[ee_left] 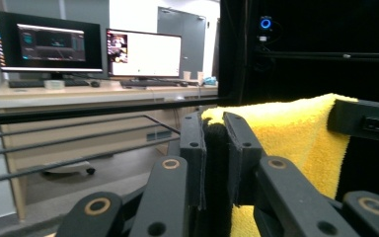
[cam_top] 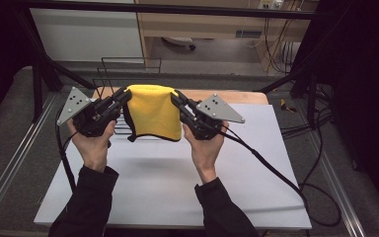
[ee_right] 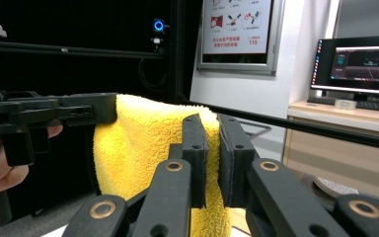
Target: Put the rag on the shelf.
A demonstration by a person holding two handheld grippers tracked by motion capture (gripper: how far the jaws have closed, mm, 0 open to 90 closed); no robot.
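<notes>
A person holds a yellow towel (cam_top: 154, 114) up above a white table (cam_top: 168, 182), stretched between two grippers. The left gripper (cam_top: 120, 98), gripped in a raised left hand (cam_top: 93, 143), pinches the towel's dark-edged left corner, its jaws pressed on the cloth. The right gripper (cam_top: 178, 102), in the right hand (cam_top: 205, 148), clamps the opposite top corner. The left gripper view adds two lit monitors (ee_left: 89, 47) on a desk; the right gripper view shows a wall poster (ee_right: 237, 29). A wire rack (cam_top: 128, 74) stands behind the towel.
</notes>
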